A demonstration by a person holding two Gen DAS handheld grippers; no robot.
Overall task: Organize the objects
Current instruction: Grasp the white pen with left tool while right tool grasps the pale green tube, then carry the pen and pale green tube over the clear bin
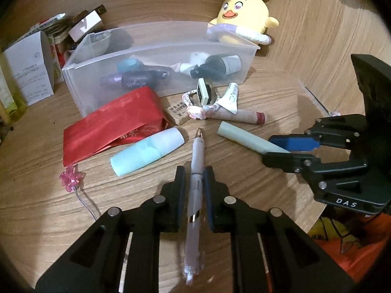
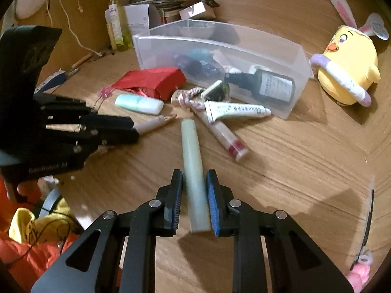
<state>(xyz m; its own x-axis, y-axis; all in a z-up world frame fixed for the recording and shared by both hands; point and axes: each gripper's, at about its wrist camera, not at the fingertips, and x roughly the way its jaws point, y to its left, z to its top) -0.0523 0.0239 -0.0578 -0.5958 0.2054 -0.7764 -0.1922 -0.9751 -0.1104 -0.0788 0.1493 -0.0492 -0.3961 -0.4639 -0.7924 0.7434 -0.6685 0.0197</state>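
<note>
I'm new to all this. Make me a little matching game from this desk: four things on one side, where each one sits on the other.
Things:
1. pen
2. pale green stick
3. dark bottle
4. yellow chick toy

Places:
A. inside the clear bin
B. between the left tool's fingers
C. on the desk beside the bin
D. between the right tool's fingers

Pairs: 1-B, 2-D, 3-A, 4-C

Low wrist views (shared bin)
</note>
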